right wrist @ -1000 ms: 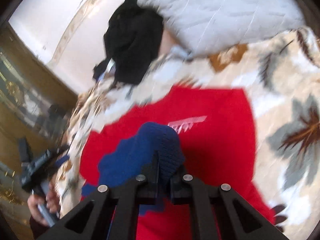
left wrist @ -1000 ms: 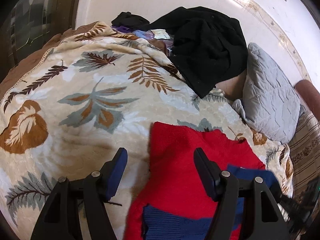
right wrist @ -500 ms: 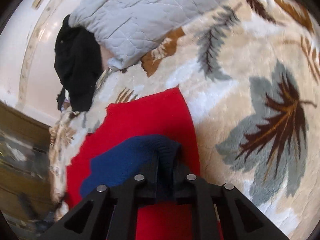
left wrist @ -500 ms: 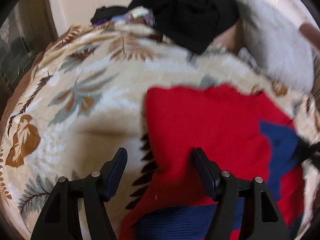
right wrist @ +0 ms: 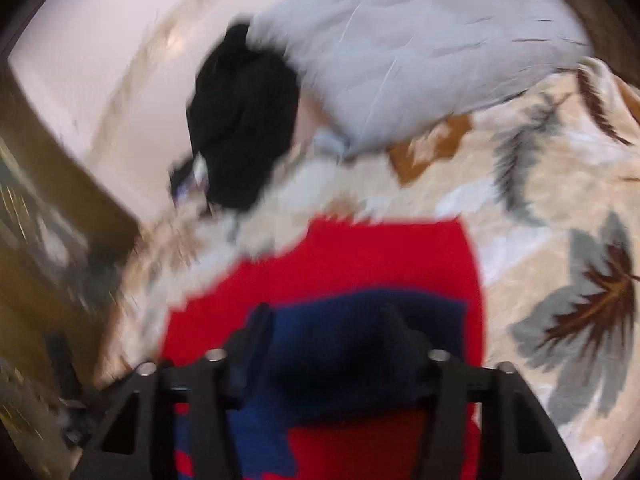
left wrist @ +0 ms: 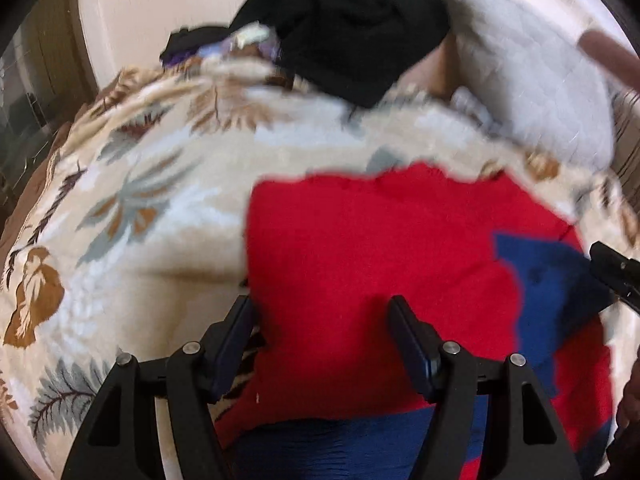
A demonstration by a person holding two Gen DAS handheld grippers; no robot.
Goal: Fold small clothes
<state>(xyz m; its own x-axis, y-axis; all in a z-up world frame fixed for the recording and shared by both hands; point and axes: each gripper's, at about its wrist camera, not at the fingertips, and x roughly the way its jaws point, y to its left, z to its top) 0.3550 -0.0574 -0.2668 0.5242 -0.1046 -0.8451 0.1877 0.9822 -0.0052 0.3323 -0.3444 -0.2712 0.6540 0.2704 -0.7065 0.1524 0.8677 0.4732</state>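
A red sweater (left wrist: 360,260) with blue trim lies flat on the leaf-patterned blanket (left wrist: 140,200). Its blue sleeve (left wrist: 552,280) is folded across the red body. My left gripper (left wrist: 322,320) hangs open just above the sweater's left part, with one finger at its left edge and nothing held. In the right wrist view the blue sleeve (right wrist: 360,320) lies on the red sweater (right wrist: 380,252) between the fingers of my right gripper (right wrist: 326,320). That gripper's jaws are opening and the pads no longer press the sleeve. A blue hem (left wrist: 340,440) shows near the left gripper's base.
A black garment (left wrist: 352,20) is heaped at the far side of the bed, beside a grey quilted pillow (left wrist: 532,80). A few small clothes (left wrist: 240,42) lie left of the black one. A pale wall runs behind, and brown furniture (right wrist: 48,240) stands at the left.
My right gripper has opened and let go of the blue sleeve, which now lies spread on the red body. My left gripper has shifted right over the sweater's left edge and rolled.
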